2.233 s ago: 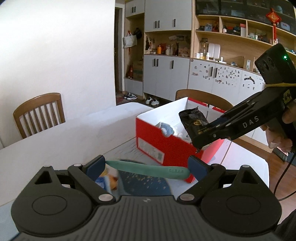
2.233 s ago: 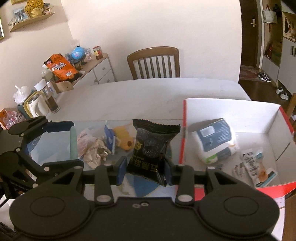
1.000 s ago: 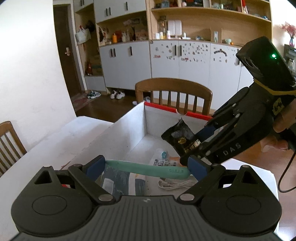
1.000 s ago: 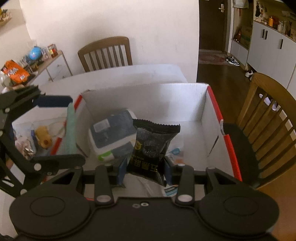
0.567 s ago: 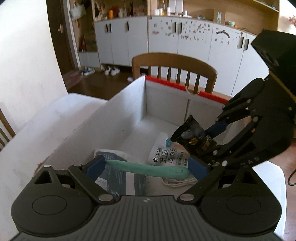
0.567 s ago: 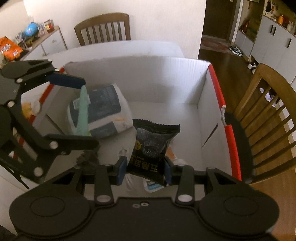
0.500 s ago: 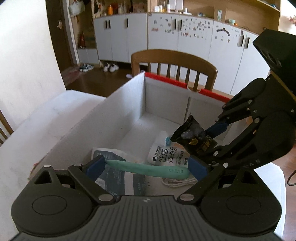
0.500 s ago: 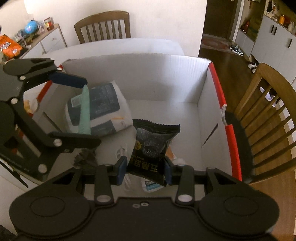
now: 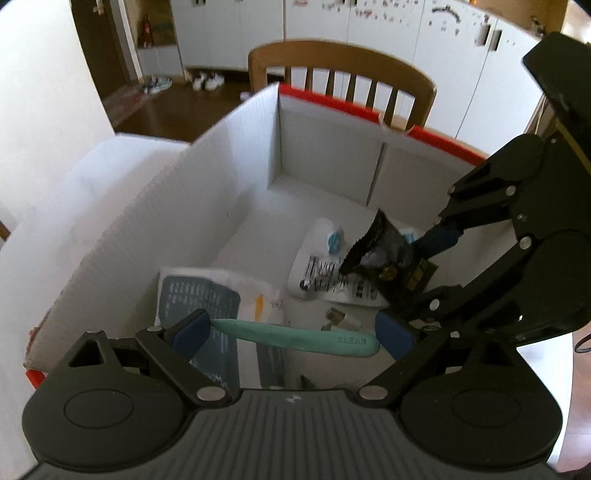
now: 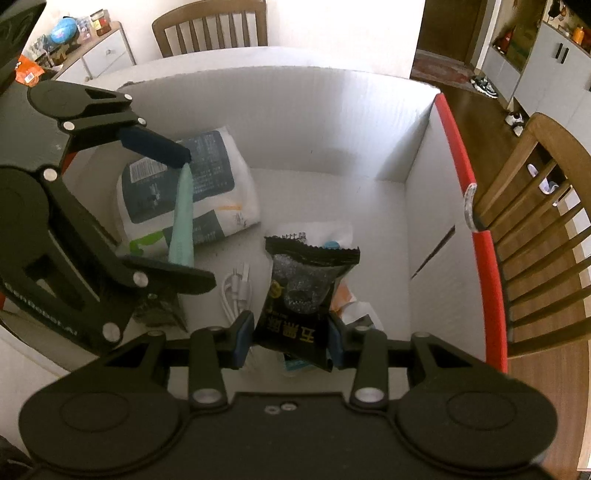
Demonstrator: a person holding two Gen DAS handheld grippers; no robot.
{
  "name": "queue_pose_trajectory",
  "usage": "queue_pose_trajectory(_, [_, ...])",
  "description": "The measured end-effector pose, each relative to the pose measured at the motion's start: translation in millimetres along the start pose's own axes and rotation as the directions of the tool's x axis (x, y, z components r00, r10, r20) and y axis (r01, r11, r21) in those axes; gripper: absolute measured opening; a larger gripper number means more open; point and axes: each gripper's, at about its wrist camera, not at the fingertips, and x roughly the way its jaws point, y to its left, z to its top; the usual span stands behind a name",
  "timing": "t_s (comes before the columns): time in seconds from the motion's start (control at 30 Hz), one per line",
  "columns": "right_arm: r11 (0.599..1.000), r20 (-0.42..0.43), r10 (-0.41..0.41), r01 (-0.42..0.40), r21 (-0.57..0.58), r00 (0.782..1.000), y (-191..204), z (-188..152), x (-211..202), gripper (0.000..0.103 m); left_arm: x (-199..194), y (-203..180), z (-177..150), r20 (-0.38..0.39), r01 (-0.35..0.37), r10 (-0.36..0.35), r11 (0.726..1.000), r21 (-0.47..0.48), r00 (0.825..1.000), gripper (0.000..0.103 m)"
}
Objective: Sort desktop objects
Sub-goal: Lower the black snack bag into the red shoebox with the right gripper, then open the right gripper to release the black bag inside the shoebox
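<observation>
Both grippers hang over the open white box with a red rim (image 9: 229, 155) (image 10: 461, 155). My left gripper (image 9: 293, 334) (image 10: 177, 218) is shut on a long teal tool marked CLEAN (image 9: 295, 338) (image 10: 183, 218), held endwise between its blue pads. My right gripper (image 10: 290, 334) (image 9: 413, 273) is shut on a black snack packet (image 10: 304, 291) (image 9: 388, 264), which stands upright above the box floor. On the box floor lie a white and dark-blue soft pack (image 9: 207, 295) (image 10: 188, 188), a white sachet with print (image 9: 325, 266) and a coiled white cable (image 10: 234, 291).
A wooden chair (image 9: 343, 85) (image 10: 539, 206) stands right behind the box's red far rim. The box sits on a white table (image 9: 85, 173). Another chair (image 10: 210, 26) and a side cabinet with clutter (image 10: 92, 48) stand beyond the table.
Both grippers have sunk lower over the box and tilted further down, each still holding its object. The left gripper has come nearer to the right one.
</observation>
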Motion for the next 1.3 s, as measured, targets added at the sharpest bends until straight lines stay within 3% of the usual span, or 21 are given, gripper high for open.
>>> queue_pose_trajectory(0.33, [1.000, -0.012, 0.001, -0.001, -0.010, 1.000, -2, 1, 1, 0.044, 1, 5, 0, -0.026, -0.002, 0.001, 0.999, -0.041, 1.000, 0.097])
queue_pose_trajectory(0.5, [1.000, 0.010, -0.009, 0.010, -0.013, 1.000, -3, 0, -7, 0.059, -3, 9, -1, -0.015, -0.006, 0.005, 0.998, -0.067, 1.000, 0.097])
queue_pose_trajectory(0.67, [1.000, 0.038, 0.005, -0.004, -0.013, 0.999, -3, -1, -18, 0.064, -8, 11, -4, 0.011, -0.003, 0.004, 0.996, -0.092, 1.000, 0.100])
queue_pose_trajectory(0.8, [1.000, 0.071, 0.015, -0.013, -0.028, 0.997, 3, 0, -29, 0.075, -17, 11, -5, 0.049, 0.002, 0.004, 0.994, -0.105, 0.999, 0.101])
queue_pose_trajectory(1.3, [0.999, 0.132, 0.024, -0.019, -0.039, 0.991, 20, -3, -54, 0.075, -70, 3, -26, 0.177, -0.023, 0.048, 0.990, -0.140, 0.983, 0.101])
